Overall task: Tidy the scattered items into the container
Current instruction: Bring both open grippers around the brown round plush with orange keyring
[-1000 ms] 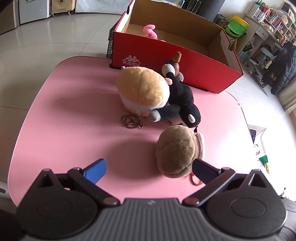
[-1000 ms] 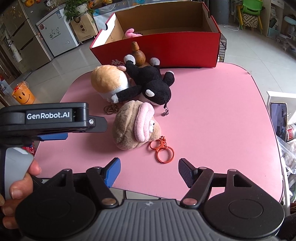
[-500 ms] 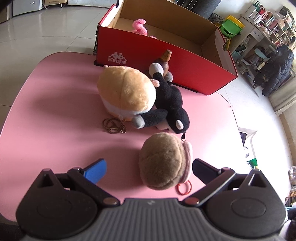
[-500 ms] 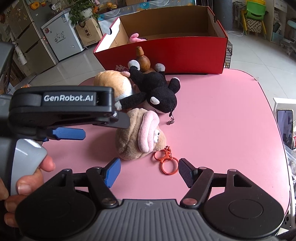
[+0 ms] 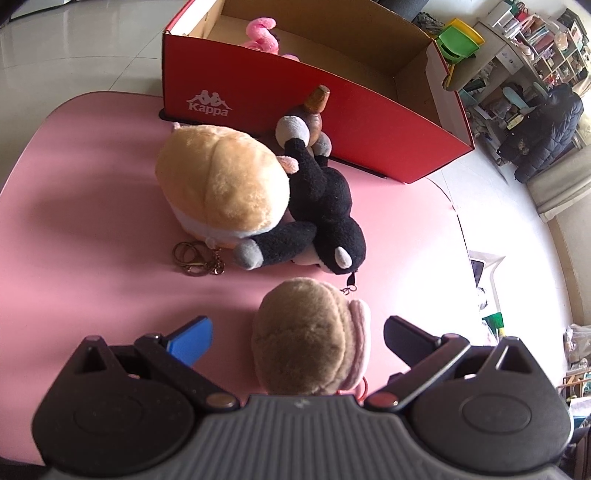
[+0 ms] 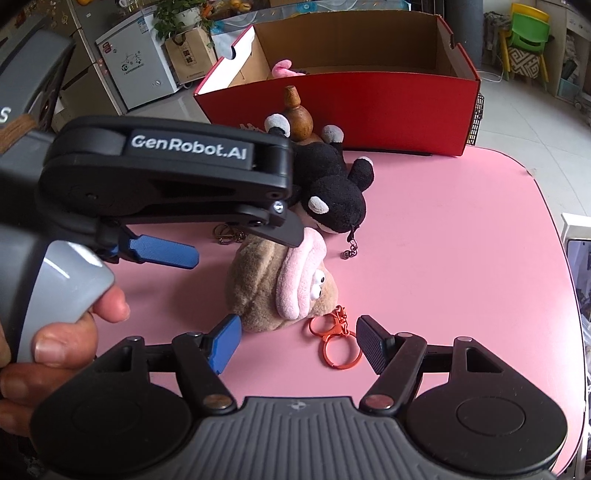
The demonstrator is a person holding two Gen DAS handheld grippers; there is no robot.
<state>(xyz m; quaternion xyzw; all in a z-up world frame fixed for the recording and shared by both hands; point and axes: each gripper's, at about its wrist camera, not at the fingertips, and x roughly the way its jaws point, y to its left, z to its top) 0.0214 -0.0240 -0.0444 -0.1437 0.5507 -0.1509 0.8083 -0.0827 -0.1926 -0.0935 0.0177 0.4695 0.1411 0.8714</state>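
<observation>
A brown plush (image 5: 306,332) with a pink band lies on the pink table (image 5: 92,258). My left gripper (image 5: 295,325) is open and straddles it, with a gap on each side. In the right wrist view the left gripper (image 6: 245,249) hangs over the brown plush (image 6: 266,295). My right gripper (image 6: 297,341) is open just in front of that plush, above its orange keyring (image 6: 338,347). Behind lie a black plush (image 5: 325,206) and a tan plush (image 5: 221,184). A wooden gourd (image 5: 314,107) leans on the red box (image 5: 332,122), which holds a pink plush (image 5: 262,33).
A bronze keyring (image 5: 195,256) lies in front of the tan plush. The table's right edge (image 6: 554,229) drops to a tiled floor. Fridges, a plant and green chairs stand beyond the box. A hand (image 6: 55,332) grips the left gripper's handle.
My left gripper has moved forward and down, so the brown plush now sits between its fingers. My right gripper has barely shifted and stays open.
</observation>
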